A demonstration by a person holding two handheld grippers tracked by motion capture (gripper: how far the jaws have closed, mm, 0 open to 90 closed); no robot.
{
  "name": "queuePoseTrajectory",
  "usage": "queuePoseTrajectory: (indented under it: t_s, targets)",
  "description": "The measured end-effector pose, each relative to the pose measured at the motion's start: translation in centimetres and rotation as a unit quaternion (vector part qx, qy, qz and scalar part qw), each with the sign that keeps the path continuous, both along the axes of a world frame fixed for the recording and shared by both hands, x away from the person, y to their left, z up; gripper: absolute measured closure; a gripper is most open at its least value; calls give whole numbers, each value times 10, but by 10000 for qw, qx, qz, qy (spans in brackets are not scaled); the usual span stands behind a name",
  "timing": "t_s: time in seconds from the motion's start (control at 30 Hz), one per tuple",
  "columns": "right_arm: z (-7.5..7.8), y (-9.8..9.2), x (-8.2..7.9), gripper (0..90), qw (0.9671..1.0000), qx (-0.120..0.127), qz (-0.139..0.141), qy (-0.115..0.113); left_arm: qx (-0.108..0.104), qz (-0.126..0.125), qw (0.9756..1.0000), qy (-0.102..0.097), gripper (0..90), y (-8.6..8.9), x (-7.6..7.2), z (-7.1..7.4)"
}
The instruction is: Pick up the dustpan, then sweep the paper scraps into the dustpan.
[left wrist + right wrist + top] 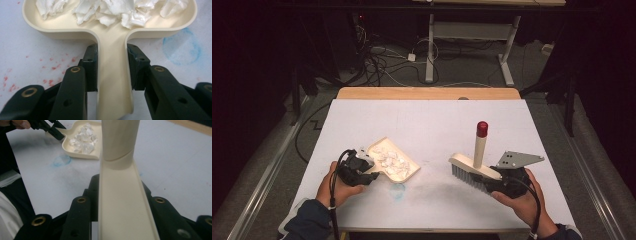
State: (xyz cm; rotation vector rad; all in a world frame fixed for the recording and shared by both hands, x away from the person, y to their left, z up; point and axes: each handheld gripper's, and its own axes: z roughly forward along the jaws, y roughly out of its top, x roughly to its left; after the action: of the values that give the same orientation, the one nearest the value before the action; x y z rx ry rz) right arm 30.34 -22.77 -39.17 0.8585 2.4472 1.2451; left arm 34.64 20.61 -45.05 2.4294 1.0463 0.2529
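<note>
Near the table's [427, 120] front edge, the dustpan [407, 172] of paper scraps [391, 159] is clamped by the left tongs [371, 176] and the brush [474, 170] by the right tongs [492, 182], seemingly for sweeping.

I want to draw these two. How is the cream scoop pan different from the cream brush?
The cream plastic dustpan is a shallow tray holding white crumpled scraps; the cream hand brush is a long bar with dark bristles underneath. The dustpan has a short flat handle, while the brush has an upright post handle with a red cap. The left tool clamps the dustpan; the right tool clamps the brush. Both are cream.
</note>
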Motion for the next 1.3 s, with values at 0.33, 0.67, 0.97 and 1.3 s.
queuePoseTrajectory:
  t_s: [0.33, 0.67, 0.97, 1.3]
  targets:
    - [-5, -17, -3, 673, 9990, -135, -39, 427, -7, 260, 9997, 8, 633, 17, -2, -1]
    - [-6, -46, 1, 673, 9953, -13, 95, 966, -134, 769, 9969, -1, 633, 42, -11, -8]
    - [-13, -65, 31, 672, 9877, -129, 69, 1555, -180, 1528, 9880, -164, 632, 51, -7, -10]
    - [-20, -61, 81, 624, 9828, -372, -217, 1797, -265, 2107, 9767, -300, 632, 49, 15, -17]
